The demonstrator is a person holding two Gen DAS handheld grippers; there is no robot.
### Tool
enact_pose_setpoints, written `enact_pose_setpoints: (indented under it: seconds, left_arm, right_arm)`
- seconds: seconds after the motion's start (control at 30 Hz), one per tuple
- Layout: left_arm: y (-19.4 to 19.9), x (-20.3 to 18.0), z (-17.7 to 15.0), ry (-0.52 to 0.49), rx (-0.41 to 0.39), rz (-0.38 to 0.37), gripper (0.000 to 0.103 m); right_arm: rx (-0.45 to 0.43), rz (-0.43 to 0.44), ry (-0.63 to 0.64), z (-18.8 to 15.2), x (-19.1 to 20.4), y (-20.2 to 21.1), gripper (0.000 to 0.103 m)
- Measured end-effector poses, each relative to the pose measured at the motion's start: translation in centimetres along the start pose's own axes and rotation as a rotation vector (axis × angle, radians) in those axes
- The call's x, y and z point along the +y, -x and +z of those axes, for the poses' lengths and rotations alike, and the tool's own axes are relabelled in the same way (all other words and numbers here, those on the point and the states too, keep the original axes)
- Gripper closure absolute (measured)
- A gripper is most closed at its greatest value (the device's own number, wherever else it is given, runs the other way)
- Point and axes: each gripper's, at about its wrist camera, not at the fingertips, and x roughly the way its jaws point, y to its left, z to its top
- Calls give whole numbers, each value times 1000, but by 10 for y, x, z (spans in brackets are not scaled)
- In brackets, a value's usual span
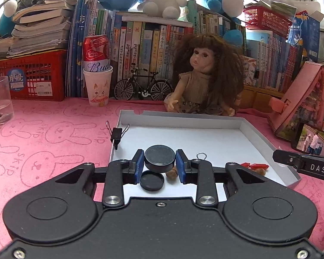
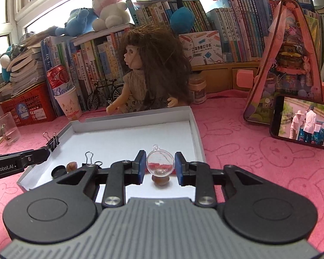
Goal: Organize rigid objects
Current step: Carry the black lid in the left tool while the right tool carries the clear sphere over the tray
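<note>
— Left gripper [image 1: 160,165] first: its blue pads are pinched in on a round black puck [image 1: 160,159], one pad on each side, and the puck hangs clear above the white tray [image 1: 244,138].

— And the other one?

— Right gripper [image 2: 160,166] is closed the same way on a clear plastic ball [image 2: 160,163] with a little loop on top and something red inside. That one is held over the near part of the tray too.

— What's lying in the tray under them?

— Below the puck there's a flat black lid [image 1: 151,180], and just beside it a brown nut [image 1: 172,174]. Farther right, near the tray's front edge, some small red pieces [image 1: 254,165] with another brownish bit next to them. From the right side I can see a brown nut [image 2: 161,180] directly beneath the ball.

— Any clips?

— One black binder clip [image 1: 116,134] is clamped on the tray's left wall, handles up. A second one [image 2: 89,159] sits inside the tray near the front; only its wire loops show well past the gripper.

— And around the tray?

— Pink towel with rabbit prints [image 1: 43,142] under everything. A doll [image 1: 202,79] sits just behind the tray's far wall, a toy bicycle [image 1: 143,86] to its left, then a paper cup [image 1: 98,86] with a red can [image 1: 96,52] standing in it. A glass mug [image 1: 0,101] is off to the far left, and a phone [image 2: 304,122] playing a video leans on the right.
</note>
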Motion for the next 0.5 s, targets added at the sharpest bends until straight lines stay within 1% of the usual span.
enact_pose_setpoints:
  seconds: [0.17, 0.3, 0.5]
  left_arm:
    - [-27, -3, 3, 2, 25, 8, 73]
    - [-36, -8, 2, -13, 40, 13, 73]
    - [-47, -11, -2, -11, 72, 26, 73]
  right_arm:
    - [20, -33, -17, 6, -5, -24, 69]
    - [46, -21, -49, 7, -9, -37, 69]
    - [66, -14, -37, 6, -2, -48, 69]
